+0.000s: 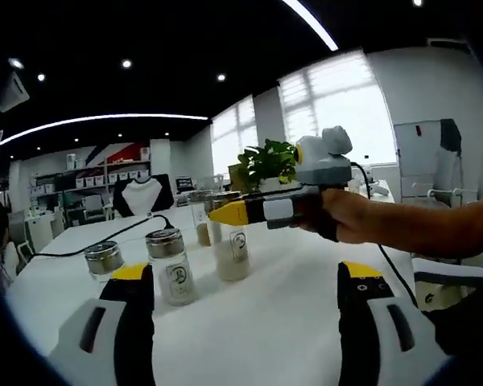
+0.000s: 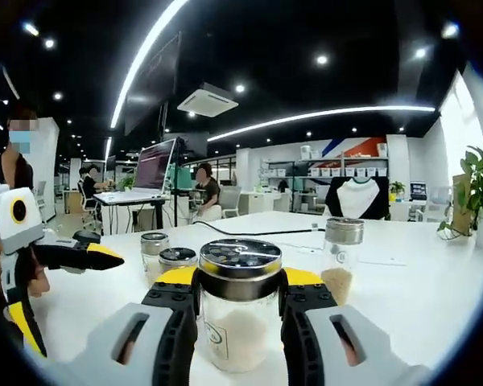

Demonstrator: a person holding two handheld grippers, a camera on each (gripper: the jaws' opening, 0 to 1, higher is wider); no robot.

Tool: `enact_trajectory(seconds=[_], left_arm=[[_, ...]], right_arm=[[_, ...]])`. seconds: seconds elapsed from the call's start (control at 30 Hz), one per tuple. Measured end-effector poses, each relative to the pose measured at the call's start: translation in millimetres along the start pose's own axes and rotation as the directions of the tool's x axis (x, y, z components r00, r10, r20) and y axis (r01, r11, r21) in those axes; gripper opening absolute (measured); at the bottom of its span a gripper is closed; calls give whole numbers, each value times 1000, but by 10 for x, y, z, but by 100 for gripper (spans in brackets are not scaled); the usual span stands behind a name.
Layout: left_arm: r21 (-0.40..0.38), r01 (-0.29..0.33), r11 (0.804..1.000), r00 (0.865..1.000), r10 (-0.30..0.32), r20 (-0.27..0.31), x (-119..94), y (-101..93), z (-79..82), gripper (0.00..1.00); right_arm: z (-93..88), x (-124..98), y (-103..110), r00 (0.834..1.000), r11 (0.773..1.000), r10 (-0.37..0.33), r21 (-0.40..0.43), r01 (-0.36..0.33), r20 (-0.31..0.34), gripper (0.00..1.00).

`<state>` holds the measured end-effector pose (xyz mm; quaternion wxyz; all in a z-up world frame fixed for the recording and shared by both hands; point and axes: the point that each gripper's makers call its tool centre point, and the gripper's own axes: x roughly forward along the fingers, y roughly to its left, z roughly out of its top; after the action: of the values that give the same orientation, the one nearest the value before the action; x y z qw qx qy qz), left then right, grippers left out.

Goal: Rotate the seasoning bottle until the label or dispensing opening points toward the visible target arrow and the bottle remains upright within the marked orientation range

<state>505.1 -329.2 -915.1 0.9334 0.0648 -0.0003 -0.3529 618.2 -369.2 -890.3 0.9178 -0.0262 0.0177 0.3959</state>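
My right gripper (image 2: 240,283) is shut on a seasoning bottle (image 2: 235,334) with a shiny metal lid and pale powder inside. The bottle stands upright on the white table (image 2: 402,305). In the left gripper view a hand holds that gripper (image 1: 227,212) from the right, level across the same bottle (image 1: 232,251) just under its lid, and a small label faces me. My left gripper (image 1: 249,277) stands open, wide apart, above the table in front of the bottles. One of its fingers (image 2: 88,256) reaches in at the left of the right gripper view.
Other shakers stand nearby: a labelled one (image 1: 175,273), a short jar (image 1: 103,259) and one farther back (image 1: 200,219). A black cable (image 1: 105,238) runs over the table. A potted plant (image 1: 266,162) stands at the far edge. People sit at desks behind.
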Motion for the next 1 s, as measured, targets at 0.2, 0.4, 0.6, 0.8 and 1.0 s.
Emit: enact_trajectory(seconds=[0.2,0.4,0.6,0.8,1.0], left_arm=[[-44,28,999,999,-27,16,15,-60,24,100],[-74,29,997,999,-27,20,11,-43,19,100],[-75,17,997,1000,-15,22,8,-27,23,100],[-75,20,997,1000,-19,19,16,-50,19,100],[-68,20,997,1000,-19,21,21,-49,29,100]], right_arm=[[-10,31,-4,999,999,41,-10,-41,10,37],[-12,45,2,997,997,74,-8,-74,14,37],[-16,46,4,998,997,69,-17,-69,10,37],[-23,53,4,998,997,68,-39,-68,-8,39],[186,-10,23,998,998,59,-26,-58,32,44]])
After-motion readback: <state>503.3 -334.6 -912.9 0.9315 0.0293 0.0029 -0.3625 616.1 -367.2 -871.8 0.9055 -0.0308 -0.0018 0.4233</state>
